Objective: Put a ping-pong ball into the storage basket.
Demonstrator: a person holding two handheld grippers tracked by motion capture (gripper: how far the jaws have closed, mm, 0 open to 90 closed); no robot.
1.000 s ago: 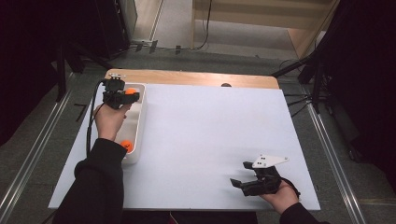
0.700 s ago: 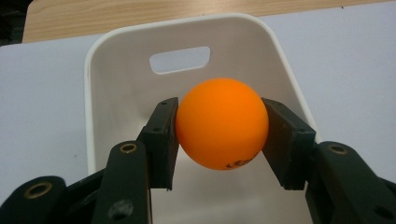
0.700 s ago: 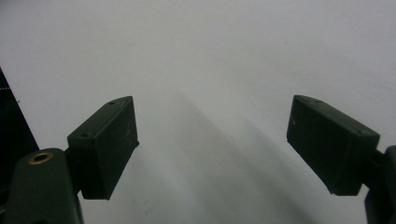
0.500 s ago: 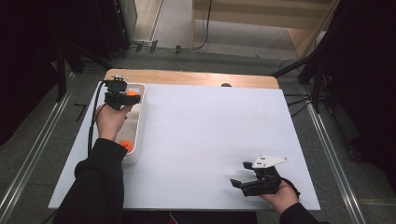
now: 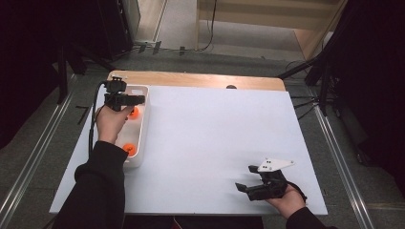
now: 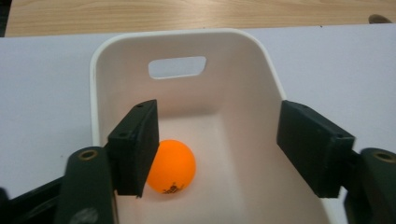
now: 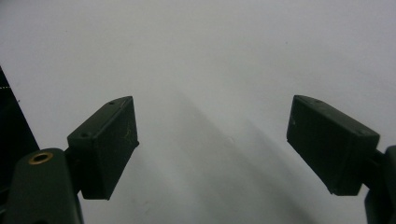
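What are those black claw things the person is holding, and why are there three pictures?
A person holds a black two-jaw gripper in each hand, like big tweezers. One picture comes from a camera high above the white-covered table. The other two come from small cameras riding on the grippers, looking out between the jaws.

The left gripper hangs over a long white plastic bin at the table's left edge. Its jaws are open, and an orange ping-pong ball lies in the bin beside one jaw. A second orange ball lies nearer the person.

The right gripper is low over bare table, jaws open. Neither gripper holds anything.
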